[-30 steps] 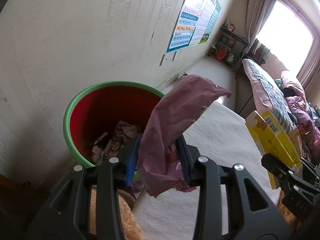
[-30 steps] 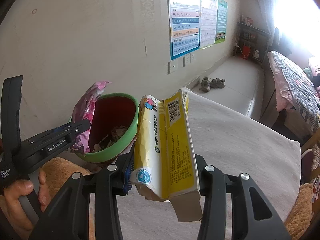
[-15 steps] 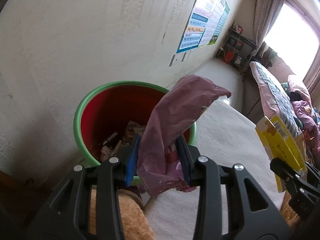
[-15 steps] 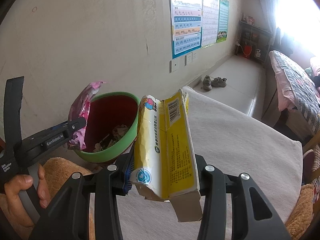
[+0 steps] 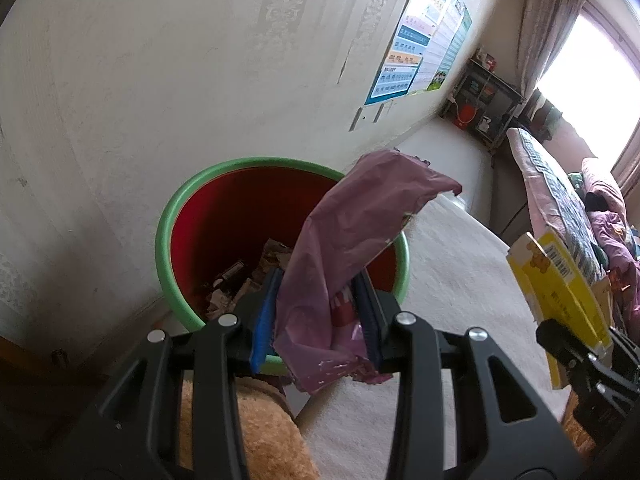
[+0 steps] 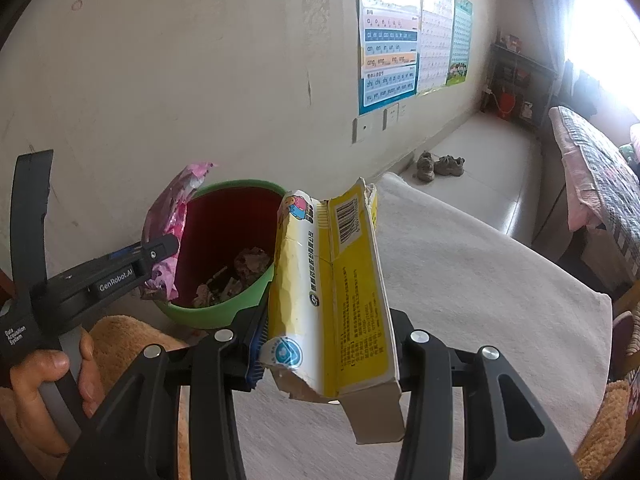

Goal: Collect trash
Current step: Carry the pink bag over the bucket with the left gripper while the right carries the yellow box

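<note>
**Holding trash at the bin**

Gripping a crumpled pink wrapper (image 5: 344,264), the left gripper (image 5: 316,320) fills the bottom of its own view, jaws clamped on the lower half of the bag while the top flops toward the upper right. In the right wrist view, the right gripper (image 6: 328,344) sits at bottom centre, its jaws pressed against both sides of a torn yellow carton (image 6: 340,296) that stands nearly upright between them. At lower left of that view a hand (image 6: 44,384) wraps the left tool's handle.

Just beyond both sets of fingers lies a table under a pale cloth (image 6: 480,280), running to the right. Past its left edge stands a red bin with a green rim (image 5: 168,216), against the wall; scraps of paper and wrappers lie in its bottom. The pink wrapper hangs at the bin's near rim, the carton just right of it.

Farther back, charts (image 6: 392,40) hang on the wall, shoes (image 6: 440,166) sit on the floor, and a bed (image 6: 592,184) lies at far right.
</note>
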Demonstrator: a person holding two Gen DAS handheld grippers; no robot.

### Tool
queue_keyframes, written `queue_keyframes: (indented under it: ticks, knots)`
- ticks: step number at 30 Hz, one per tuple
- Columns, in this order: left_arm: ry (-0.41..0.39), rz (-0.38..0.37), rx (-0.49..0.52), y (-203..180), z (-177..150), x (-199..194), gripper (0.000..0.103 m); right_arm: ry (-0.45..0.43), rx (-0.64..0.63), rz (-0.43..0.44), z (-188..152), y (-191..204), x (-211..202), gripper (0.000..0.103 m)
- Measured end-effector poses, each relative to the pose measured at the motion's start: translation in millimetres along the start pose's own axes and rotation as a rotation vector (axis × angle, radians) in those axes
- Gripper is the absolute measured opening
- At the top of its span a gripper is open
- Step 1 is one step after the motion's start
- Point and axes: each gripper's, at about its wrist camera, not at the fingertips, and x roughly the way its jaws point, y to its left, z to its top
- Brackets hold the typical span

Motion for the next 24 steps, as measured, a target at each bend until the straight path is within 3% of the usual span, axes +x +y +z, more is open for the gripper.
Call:
queue_keyframes:
  ticks: [24]
  knots:
    - [0.055,0.055,-0.085,24,8,35,0.036,0.029,-0.056,0.025,20,23,33,0.042]
